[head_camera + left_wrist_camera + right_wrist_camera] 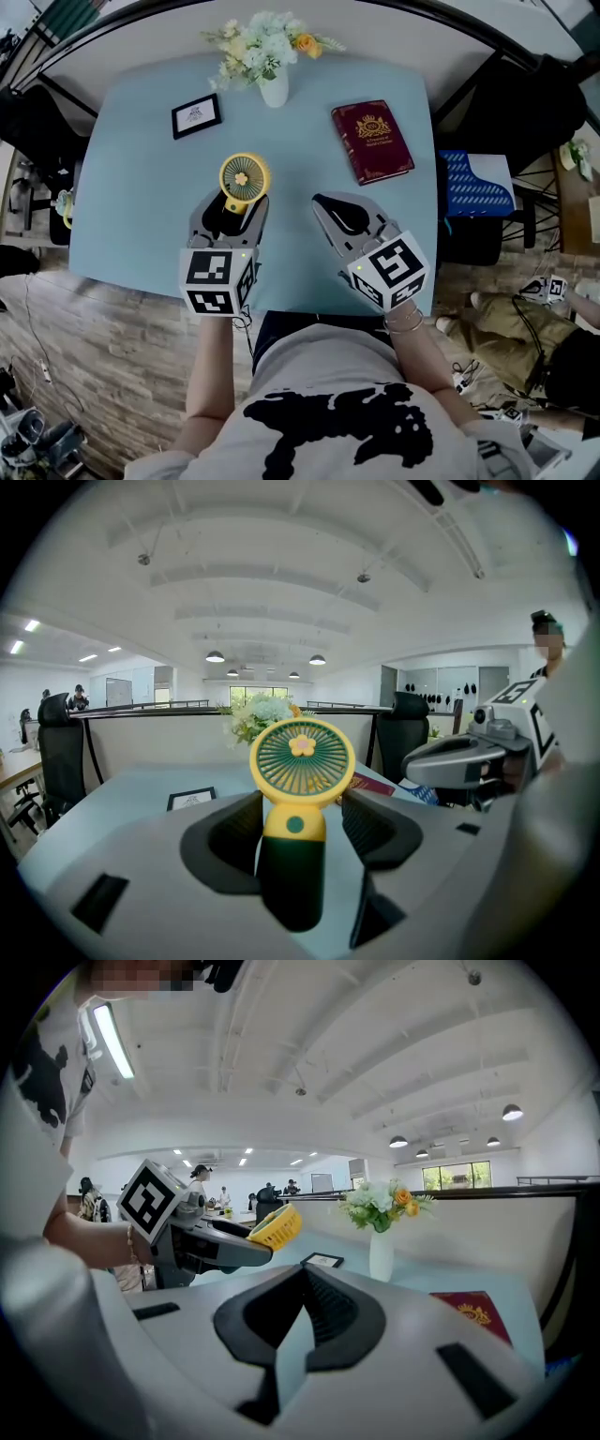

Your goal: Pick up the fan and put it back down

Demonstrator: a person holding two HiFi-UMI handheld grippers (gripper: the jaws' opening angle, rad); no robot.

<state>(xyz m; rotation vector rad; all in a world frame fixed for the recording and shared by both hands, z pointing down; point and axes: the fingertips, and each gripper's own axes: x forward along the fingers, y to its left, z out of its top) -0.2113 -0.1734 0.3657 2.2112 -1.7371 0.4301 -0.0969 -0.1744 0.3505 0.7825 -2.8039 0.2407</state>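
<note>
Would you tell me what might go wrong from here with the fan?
The left gripper holds the yellow-and-green handheld fan by its dark handle only, its round head well clear of the fingers; it might pivot or slip. Put down tilted on the pale blue table, it could topple.

fan [300,761]: yellow rim, dark green grille and handle
table [141,169]: pale blue
book [372,141]: maroon, gold crest
vase [274,91]: white

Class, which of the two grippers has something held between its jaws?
The left gripper: its jaws clamp the yellow fan by its dark handle. The jaws of the right gripper are together, with nothing between them.
</note>
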